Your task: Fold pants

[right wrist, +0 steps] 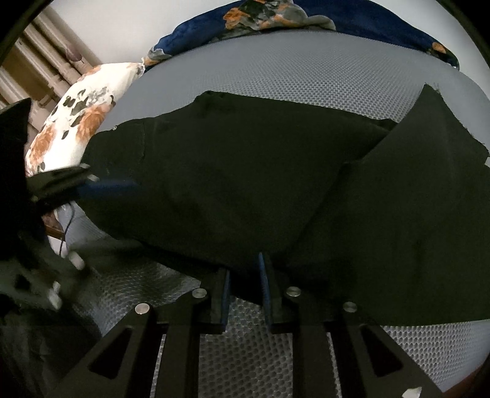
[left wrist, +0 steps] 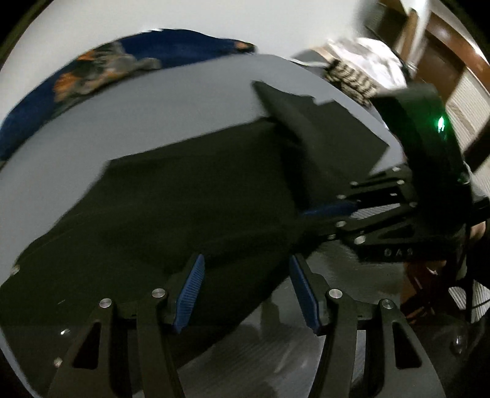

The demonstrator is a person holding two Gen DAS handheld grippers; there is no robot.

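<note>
- The left claw (left wrist: 245,287) hangs with its blue pads well apart and nothing between them, just over the near edge of the black pants (left wrist: 171,202).
- The right claw (right wrist: 244,287), jaws narrowly parted, straddles the hem without visibly pinching it, likely steadying the fold.
- The pants lie partly folded on a grey mesh bed (right wrist: 306,76), one leg flap doubled back.
- A floral pillow (right wrist: 76,122) sits beside them.

Bare grey mattress (right wrist: 306,76) lies open beyond the black pants (right wrist: 245,183). A flowered pillow (right wrist: 76,122) crowds 1 end; a blue blanket (right wrist: 367,21) lines the far edge.
</note>
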